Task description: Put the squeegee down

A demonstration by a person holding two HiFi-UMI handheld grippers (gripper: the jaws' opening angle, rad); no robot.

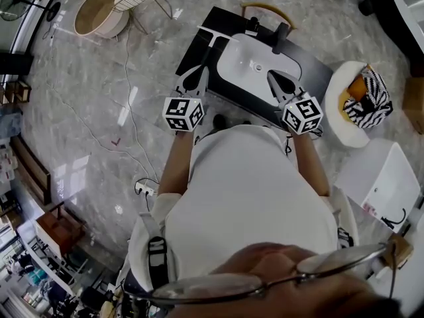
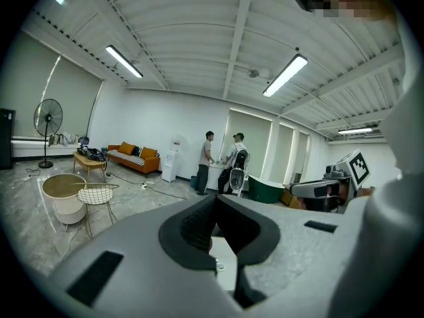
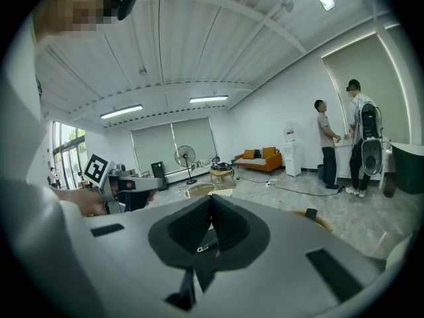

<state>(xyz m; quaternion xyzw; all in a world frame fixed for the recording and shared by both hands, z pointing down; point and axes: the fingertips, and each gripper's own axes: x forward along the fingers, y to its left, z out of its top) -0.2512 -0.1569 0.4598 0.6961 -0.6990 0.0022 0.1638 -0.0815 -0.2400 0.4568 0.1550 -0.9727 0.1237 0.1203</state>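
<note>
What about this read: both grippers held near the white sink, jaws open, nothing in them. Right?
Not quite: the jaws are shut, not open. The left gripper view shows the left gripper with its jaw tips meeting, and the right gripper view shows the same for the right gripper. The rest stands: both are held near the white sink, nothing in them.

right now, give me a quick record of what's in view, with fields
left gripper: shut, nothing between the jaws, held over the sink's left rim
right gripper: shut, empty, over the sink's near right rim
sink: white basin set in a black counter
faucet: black, at the far rim
squeegee: not seen in any view
bystanders: two people standing at the far wall
</note>
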